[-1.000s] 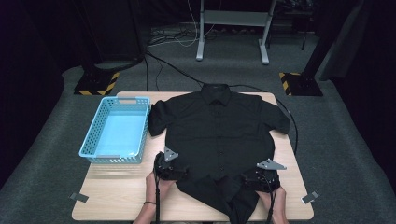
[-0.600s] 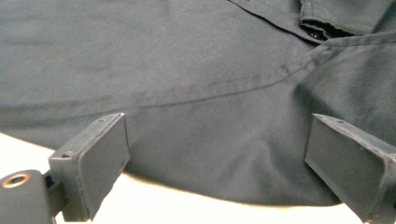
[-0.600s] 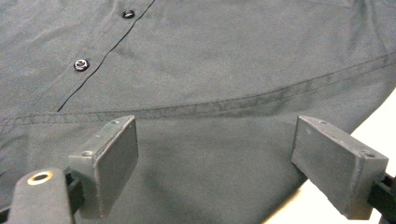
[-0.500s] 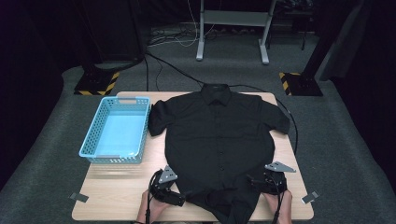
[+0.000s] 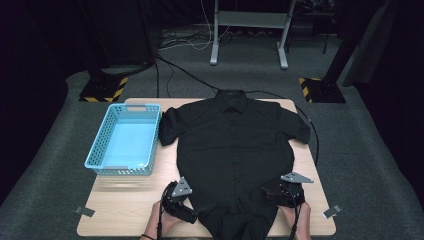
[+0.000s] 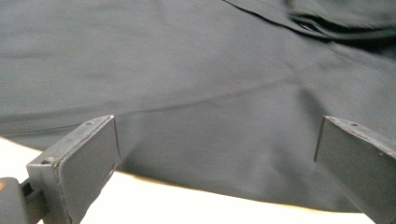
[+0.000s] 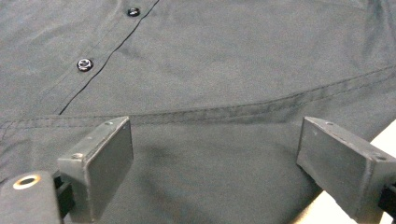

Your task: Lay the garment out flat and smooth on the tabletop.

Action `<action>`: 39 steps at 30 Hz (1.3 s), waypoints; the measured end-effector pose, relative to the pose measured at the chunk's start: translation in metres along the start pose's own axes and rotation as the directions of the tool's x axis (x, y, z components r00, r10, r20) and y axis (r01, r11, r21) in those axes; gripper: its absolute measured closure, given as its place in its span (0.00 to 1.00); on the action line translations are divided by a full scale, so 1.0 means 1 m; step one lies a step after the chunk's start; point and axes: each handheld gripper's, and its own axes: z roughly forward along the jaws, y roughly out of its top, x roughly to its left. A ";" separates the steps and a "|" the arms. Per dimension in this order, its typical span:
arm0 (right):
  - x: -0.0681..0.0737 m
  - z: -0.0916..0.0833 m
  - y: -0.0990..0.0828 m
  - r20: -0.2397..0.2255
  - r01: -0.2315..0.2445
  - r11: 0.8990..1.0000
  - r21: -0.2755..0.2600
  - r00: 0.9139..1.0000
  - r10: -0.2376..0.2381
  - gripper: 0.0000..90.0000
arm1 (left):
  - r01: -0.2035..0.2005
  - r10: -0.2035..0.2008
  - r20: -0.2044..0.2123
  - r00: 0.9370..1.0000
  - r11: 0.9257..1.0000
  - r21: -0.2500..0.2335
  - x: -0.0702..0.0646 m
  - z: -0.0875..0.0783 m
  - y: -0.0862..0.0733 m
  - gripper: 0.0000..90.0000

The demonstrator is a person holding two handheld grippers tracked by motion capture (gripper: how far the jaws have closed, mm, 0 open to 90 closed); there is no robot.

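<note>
- Now, in the high view, a black shirt (image 5: 232,150) lies flat and face up across the middle of the wooden table (image 5: 125,210), collar toward the top of the frame and hem at the bottom edge.
- At lower left of the shirt's hem sits the left gripper (image 5: 187,212); the right gripper (image 5: 280,196) sits at the hem's lower right.
- Left gripper view: both black jaws stand wide apart, having just been opening, with the shirt's (image 6: 196,93) dark cloth lying ahead of and between them; nothing is pinched, and the pale tabletop shows along the bottom of the frame.
- Right gripper view: these jaws are likewise spread, having opened a little further, with the hem seam of the shirt (image 7: 210,70) running across just above them and two buttons (image 7: 85,64) at upper left; the cloth lies between the pads, unclamped.
- A light blue basket (image 5: 100,162) stands at the left of the table in the high view, just beside the shirt's sleeve.
</note>
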 end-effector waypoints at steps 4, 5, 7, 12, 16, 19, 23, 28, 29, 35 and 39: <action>0.002 0.003 0.002 0.010 0.005 1.000 0.015 1.000 -0.005 0.11 | 0.071 -0.073 -0.127 0.989 0.997 -0.020 0.019 0.003 0.005 0.00; 0.003 0.005 0.003 0.018 0.010 1.000 0.025 1.000 -0.011 0.11 | 0.086 -0.085 -0.171 0.982 0.996 -0.001 0.025 0.008 0.008 0.00; 0.005 0.009 0.004 0.038 0.020 0.999 0.046 0.999 -0.022 0.11 | 0.090 -0.084 -0.216 0.973 0.996 0.018 0.030 0.014 0.011 0.00; 0.007 0.014 0.007 0.076 0.047 0.997 0.061 0.996 -0.052 0.11 | 0.133 -0.118 -0.241 0.963 0.990 0.049 0.040 0.027 0.011 0.00; 0.005 0.016 0.008 0.081 0.045 0.997 0.063 0.995 -0.050 0.10 | 0.133 -0.118 -0.246 0.962 0.990 0.044 0.042 0.028 0.011 0.00; 0.003 0.018 0.011 0.088 0.039 0.997 0.061 0.995 -0.044 0.10 | 0.133 -0.119 -0.247 0.962 0.990 0.043 0.046 0.030 0.014 0.00; 0.001 0.024 0.016 0.094 0.035 0.998 0.059 0.995 -0.040 0.10 | 0.143 -0.128 -0.258 0.958 0.989 0.041 0.056 0.035 0.019 0.00; -0.003 0.030 0.021 0.096 0.033 0.998 0.058 0.995 -0.039 0.10 | 0.153 -0.138 -0.265 0.954 0.988 0.036 0.062 0.038 0.023 0.00; -0.004 0.030 0.022 0.097 0.032 0.998 0.057 0.995 -0.038 0.10 | 0.153 -0.138 -0.266 0.954 0.988 0.035 0.062 0.039 0.023 0.00; -0.007 0.033 0.025 0.101 0.030 0.998 0.057 0.994 -0.036 0.09 | 0.159 -0.144 -0.276 0.950 0.987 0.033 0.063 0.039 0.024 0.00; -0.007 0.032 0.025 0.099 0.019 0.998 0.056 0.995 -0.024 0.11 | 0.154 -0.139 -0.278 0.950 0.988 0.033 0.062 0.039 0.024 0.00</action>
